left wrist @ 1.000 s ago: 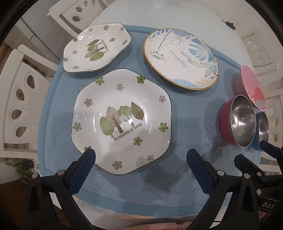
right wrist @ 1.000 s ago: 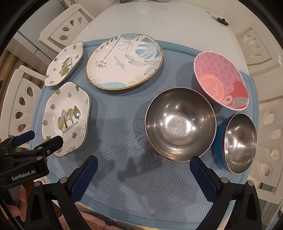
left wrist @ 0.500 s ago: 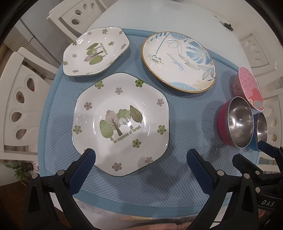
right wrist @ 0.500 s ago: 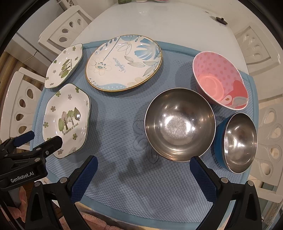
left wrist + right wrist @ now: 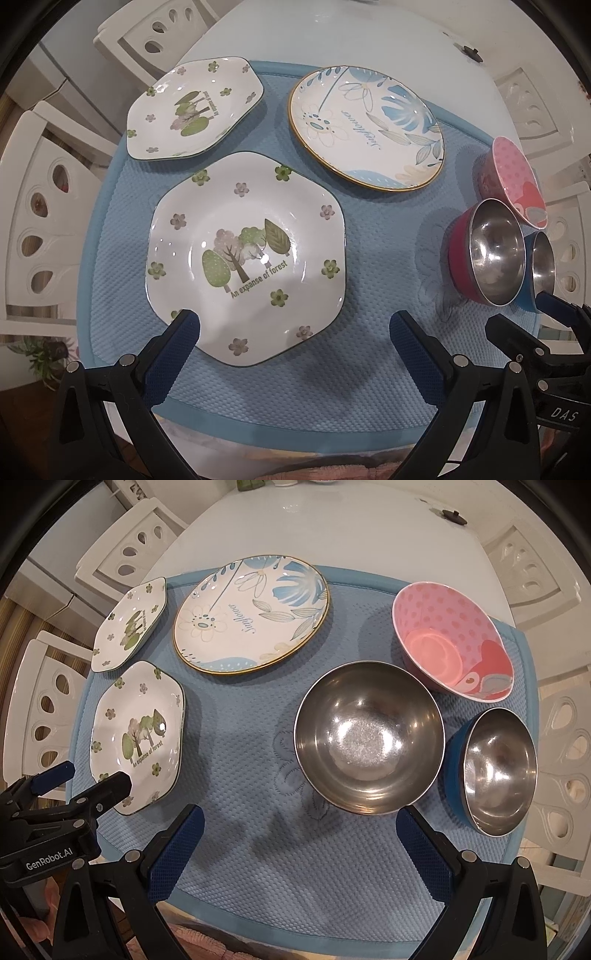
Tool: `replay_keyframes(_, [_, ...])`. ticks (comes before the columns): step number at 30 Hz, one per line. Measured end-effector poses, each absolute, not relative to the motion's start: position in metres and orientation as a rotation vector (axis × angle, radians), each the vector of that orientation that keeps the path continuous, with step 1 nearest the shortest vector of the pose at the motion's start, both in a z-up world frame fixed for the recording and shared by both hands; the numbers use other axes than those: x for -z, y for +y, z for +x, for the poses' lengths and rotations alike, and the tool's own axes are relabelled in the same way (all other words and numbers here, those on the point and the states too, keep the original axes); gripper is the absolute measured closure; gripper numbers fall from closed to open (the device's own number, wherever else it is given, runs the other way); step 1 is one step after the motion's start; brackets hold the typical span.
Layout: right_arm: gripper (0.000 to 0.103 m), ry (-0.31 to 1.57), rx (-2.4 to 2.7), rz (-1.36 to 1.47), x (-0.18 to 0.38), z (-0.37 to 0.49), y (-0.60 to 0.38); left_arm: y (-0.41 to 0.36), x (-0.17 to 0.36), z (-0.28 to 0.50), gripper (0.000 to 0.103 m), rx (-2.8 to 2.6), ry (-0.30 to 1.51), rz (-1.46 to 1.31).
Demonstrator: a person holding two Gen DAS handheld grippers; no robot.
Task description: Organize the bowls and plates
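Both the left gripper (image 5: pixel 295 341) and right gripper (image 5: pixel 299 836) are held spread wide, nothing gripped. On the blue mat (image 5: pixel 240 775), three plates are laid left; the forest plate (image 5: pixel 245 254) sits nearest the left gripper, three bowls right, the steel bowl (image 5: pixel 369 736) ahead of the right gripper

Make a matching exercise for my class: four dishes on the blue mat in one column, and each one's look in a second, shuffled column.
Column 1
1. round plate
2. near hexagonal plate
3. pink bowl
4. large steel bowl

Column 2
A. polka dots inside
B. gold rim, blue leaves
C. plain shiny metal inside
D. trees and the words "An expanse of forest"

Pairs: 1-B, 2-D, 3-A, 4-C
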State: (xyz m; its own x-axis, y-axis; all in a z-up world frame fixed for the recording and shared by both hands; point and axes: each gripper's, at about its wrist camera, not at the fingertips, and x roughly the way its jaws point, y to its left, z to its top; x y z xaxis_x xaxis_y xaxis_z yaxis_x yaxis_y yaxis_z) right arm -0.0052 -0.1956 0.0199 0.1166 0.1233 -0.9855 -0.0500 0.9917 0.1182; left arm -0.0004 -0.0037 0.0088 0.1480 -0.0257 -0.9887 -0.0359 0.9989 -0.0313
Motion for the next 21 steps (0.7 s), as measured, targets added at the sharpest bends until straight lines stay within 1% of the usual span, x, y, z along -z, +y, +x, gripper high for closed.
replay_keyframes(21, [0.000, 1.438, -0.126, 0.069, -0.0244, -0.0089, -0.1951, -0.0033, -0.0102, -0.0037, 0.001, -0.017, 1.424, -0.052])
